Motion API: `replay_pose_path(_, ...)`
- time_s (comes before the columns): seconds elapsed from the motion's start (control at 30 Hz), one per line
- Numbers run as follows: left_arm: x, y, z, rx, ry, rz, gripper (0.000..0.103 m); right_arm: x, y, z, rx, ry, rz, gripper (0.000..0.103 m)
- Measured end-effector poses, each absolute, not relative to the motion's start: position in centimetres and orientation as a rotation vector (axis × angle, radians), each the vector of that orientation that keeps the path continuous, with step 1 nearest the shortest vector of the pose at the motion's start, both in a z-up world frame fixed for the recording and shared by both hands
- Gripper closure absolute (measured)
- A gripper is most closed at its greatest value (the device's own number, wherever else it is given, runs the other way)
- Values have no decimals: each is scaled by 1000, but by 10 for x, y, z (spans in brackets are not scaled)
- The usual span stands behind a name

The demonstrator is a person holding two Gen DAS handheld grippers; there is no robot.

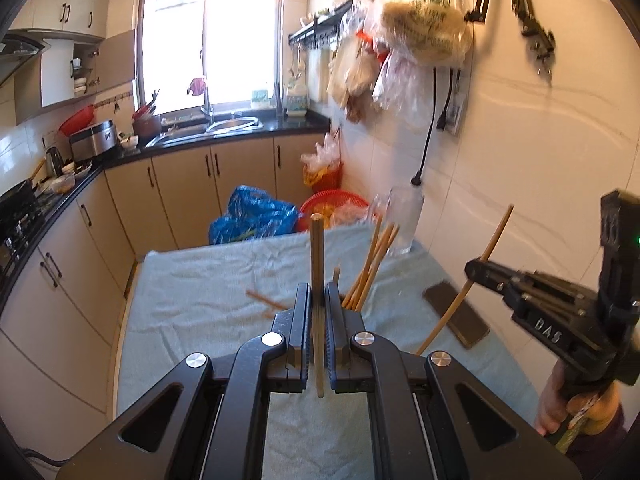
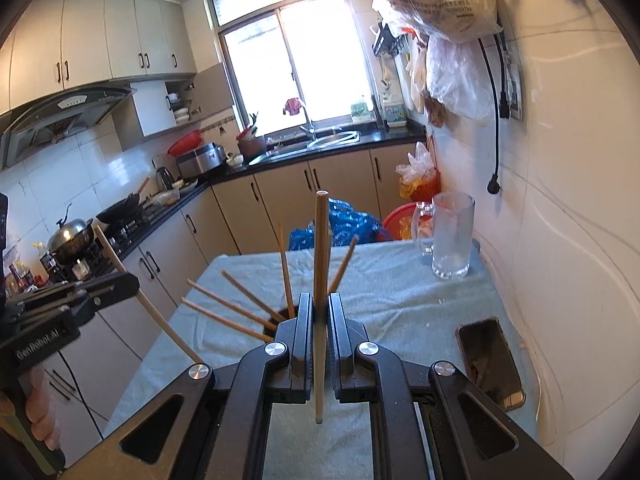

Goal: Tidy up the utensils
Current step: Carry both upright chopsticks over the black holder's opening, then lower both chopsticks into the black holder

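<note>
One chopstick (image 1: 317,280) is pinched upright in the left claw (image 1: 318,308), another (image 2: 320,280) in the right claw (image 2: 319,312). The mug (image 2: 452,236) stands far ahead, nearer the right claw.

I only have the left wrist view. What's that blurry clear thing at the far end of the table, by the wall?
Observer: A glass mug, standing upright on the cloth.
Operator: Anything in it?
Observer: It looks empty.
Operator: Which way is its handle?
Observer: It points away from the wall.
</note>
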State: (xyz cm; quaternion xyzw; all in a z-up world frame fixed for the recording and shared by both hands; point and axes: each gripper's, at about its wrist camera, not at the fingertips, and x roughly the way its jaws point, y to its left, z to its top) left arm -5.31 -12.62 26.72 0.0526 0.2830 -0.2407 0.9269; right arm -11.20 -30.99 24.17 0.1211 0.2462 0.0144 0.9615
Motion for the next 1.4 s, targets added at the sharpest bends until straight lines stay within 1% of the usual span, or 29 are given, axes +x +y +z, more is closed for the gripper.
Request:
replay_pose_path(0.27,-35,-136,303,69,509,-515,97,-95,-305,270,252,432,40,95)
replay_pose_path(0.47,-12,-146,312,18,470,-502,97,-77,-299,279,256,402,47,95)
replay_pose_path(0.67,16,-151,302,-22,468,-481,97,-57,-299,271,259,389,15,95)
replay_pose_path(1.0,55,-152,271,-57,522,-453,97,-29,-316,244,327,438,8,95)
replay_pose_path(1.4,62,-162,237,2,572,-427,97,-13,-304,212,304,517,45,95)
